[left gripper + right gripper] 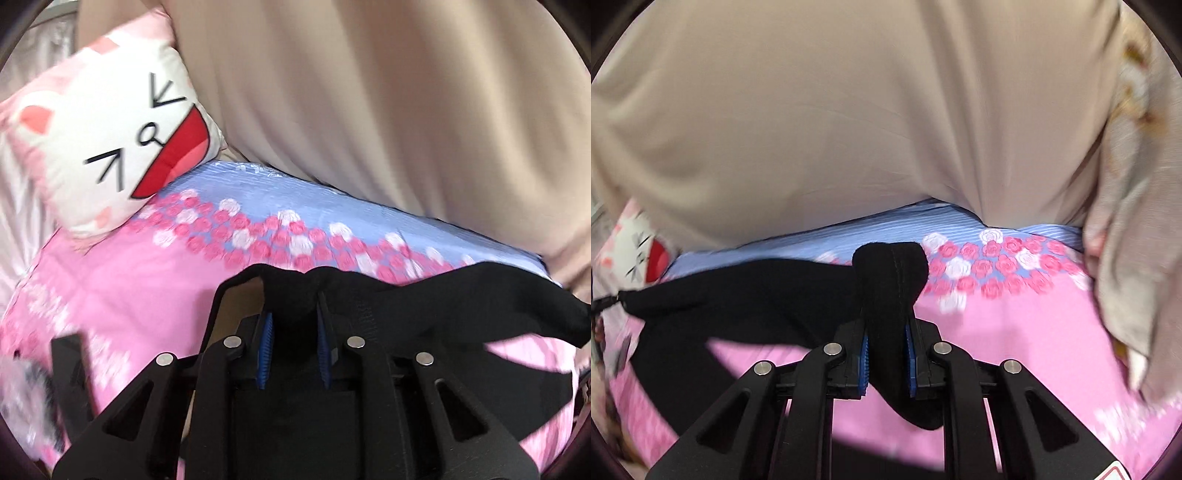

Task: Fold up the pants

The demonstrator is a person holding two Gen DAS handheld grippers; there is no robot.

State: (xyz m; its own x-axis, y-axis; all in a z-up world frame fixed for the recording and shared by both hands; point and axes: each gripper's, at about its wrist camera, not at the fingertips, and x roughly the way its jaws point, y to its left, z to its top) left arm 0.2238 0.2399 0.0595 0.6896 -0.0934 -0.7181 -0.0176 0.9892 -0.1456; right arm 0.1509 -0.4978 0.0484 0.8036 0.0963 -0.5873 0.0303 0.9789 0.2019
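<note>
Both grippers clamp the black pants: the left gripper [293, 295] pinches one bunched edge, the right gripper [886, 306] another, and the cloth [750, 291] stretches between them, raised above the pink bedspread [1015, 332]. Beyond the bedspread hangs a beige curtain [849, 129]; a cat-face pillow [110, 147] lies at its far corner. The step looks like lifting an edge for a fold. Next, the held edge must be carried evenly across and laid down flat.
</note>
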